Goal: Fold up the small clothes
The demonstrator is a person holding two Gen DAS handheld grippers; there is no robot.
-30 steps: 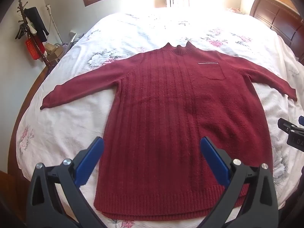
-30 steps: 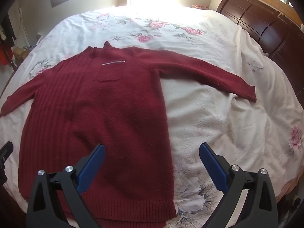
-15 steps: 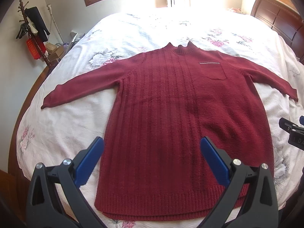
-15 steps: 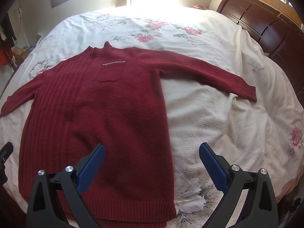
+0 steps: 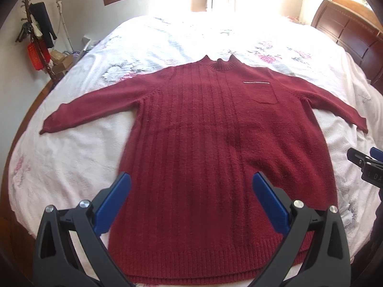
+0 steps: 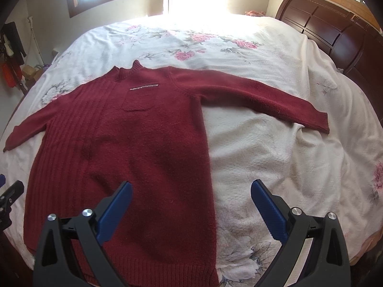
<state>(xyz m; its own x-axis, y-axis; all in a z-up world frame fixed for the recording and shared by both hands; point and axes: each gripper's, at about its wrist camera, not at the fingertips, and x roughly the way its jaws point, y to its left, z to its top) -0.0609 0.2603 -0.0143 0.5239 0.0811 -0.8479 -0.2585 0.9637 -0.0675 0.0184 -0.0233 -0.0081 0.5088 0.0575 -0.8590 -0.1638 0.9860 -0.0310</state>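
Note:
A dark red knitted sweater (image 5: pixel 215 143) (image 6: pixel 134 148) lies flat and face up on the bed, both sleeves spread out sideways, chest pocket showing, hem toward me. My left gripper (image 5: pixel 191 189) hovers open above the lower body of the sweater, holding nothing. Over the sweater's right side edge near the hem, my right gripper (image 6: pixel 191 196) is also open and empty. The right gripper's tip (image 5: pixel 363 162) shows at the right edge of the left wrist view, and the left gripper's tip (image 6: pixel 9 196) at the left edge of the right wrist view.
The bed has a white floral bedspread (image 5: pixel 167 43) (image 6: pixel 275 155). A dark wooden headboard (image 6: pixel 335 35) stands at the right. A coat rack with hanging things (image 5: pixel 36 40) and boxes sit by the left wall. Windows are behind the bed.
Both views have shifted only slightly; the sweater lies as before and both grippers stay open.

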